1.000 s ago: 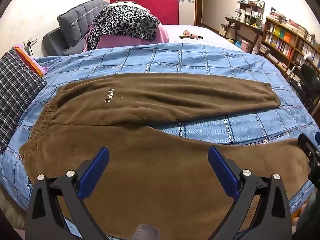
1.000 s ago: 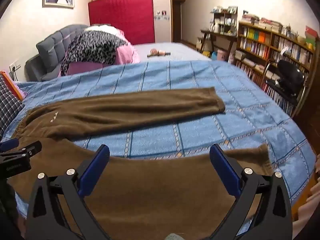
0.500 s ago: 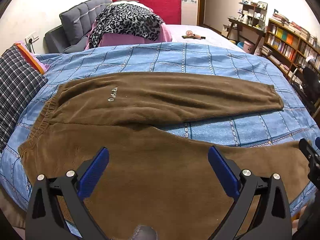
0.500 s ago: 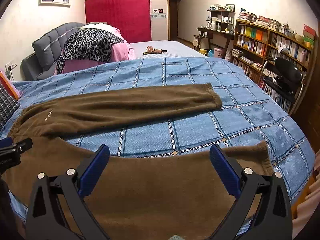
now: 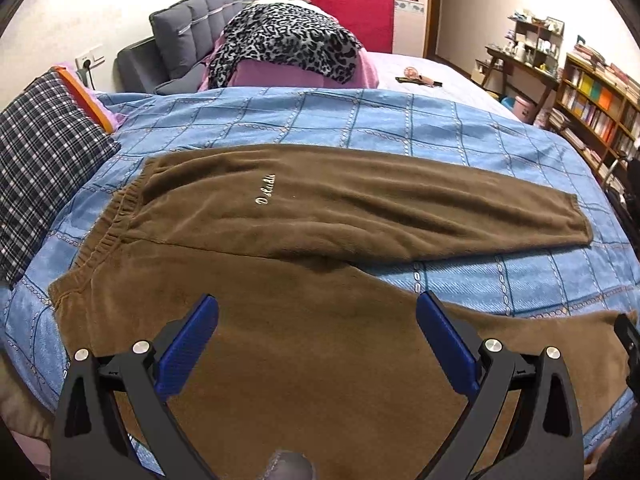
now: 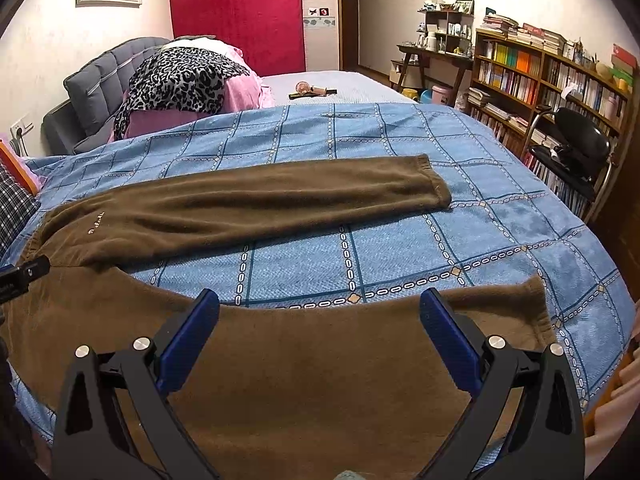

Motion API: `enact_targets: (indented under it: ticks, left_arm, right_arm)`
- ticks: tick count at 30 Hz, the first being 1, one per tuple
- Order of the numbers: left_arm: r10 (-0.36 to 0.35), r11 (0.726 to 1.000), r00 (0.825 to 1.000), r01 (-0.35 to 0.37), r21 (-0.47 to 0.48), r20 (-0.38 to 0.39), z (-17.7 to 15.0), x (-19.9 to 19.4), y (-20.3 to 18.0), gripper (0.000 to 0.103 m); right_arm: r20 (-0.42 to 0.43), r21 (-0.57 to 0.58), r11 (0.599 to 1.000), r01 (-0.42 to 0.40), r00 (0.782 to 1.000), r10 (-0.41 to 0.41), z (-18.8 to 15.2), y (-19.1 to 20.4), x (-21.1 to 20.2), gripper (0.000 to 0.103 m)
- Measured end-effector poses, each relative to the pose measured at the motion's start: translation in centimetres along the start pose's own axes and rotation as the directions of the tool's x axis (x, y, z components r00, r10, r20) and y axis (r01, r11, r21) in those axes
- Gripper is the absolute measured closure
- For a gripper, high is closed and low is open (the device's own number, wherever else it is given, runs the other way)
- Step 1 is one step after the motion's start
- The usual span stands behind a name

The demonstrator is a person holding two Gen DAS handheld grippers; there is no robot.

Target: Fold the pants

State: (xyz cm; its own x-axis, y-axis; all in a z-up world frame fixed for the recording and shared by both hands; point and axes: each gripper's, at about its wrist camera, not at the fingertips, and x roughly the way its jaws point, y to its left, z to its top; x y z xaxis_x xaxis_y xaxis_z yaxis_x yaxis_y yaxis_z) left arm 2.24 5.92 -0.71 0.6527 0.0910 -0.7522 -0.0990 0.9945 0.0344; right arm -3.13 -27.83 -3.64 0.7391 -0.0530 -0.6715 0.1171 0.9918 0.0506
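Pants (image 5: 360,216): brown, matt, fuzzy cloth, probably fleece. Bed cover (image 6: 400,248): matt woven cloth. Tongs pads (image 5: 188,352): blue textured plastic.

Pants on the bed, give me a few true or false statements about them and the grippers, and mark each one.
1. The pants lie spread with their two legs apart. True.
2. The left gripper is shut on the waistband. False: its jaws are open, holding nothing.
3. The right gripper is open above the near leg. True.
4. The pants lie on a red blanket. False: the blanket is blue checked.
5. White lettering shows near the waistband. True.
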Motion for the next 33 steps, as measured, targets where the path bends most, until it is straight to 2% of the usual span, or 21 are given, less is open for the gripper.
enact_targets:
  ticks: [12,19,25,33]
  left_arm:
    - [0.012,1.0,1.0,-0.012,-0.013,-0.003,0.3,0.6,1.0,0.005]
    - [0.027,1.0,1.0,-0.027,-0.003,-0.001,1.0,1.2,1.6,0.005]
    - [0.082,0.997,0.996,-0.082,-0.007,0.041,3.2,1.7,3.0,0.005]
    - [0.157,0.987,0.988,-0.157,-0.038,0.005,6.5,5.4,7.1,0.005]
  right_arm:
    - [-0.044,0.027,1.0,-0.011,0.999,0.012,-0.2,-0.4,1.2,0.002]
    - [-0.033,0.04,0.999,0.033,0.999,-0.032,0.8,-2.0,1.8,0.002]
    - [0.002,0.09,0.995,0.045,0.999,-0.045,3.5,-4.4,2.4,0.002]
    - [-0.012,0.122,0.991,0.05,0.999,-0.049,5.6,-5.6,4.5,0.002]
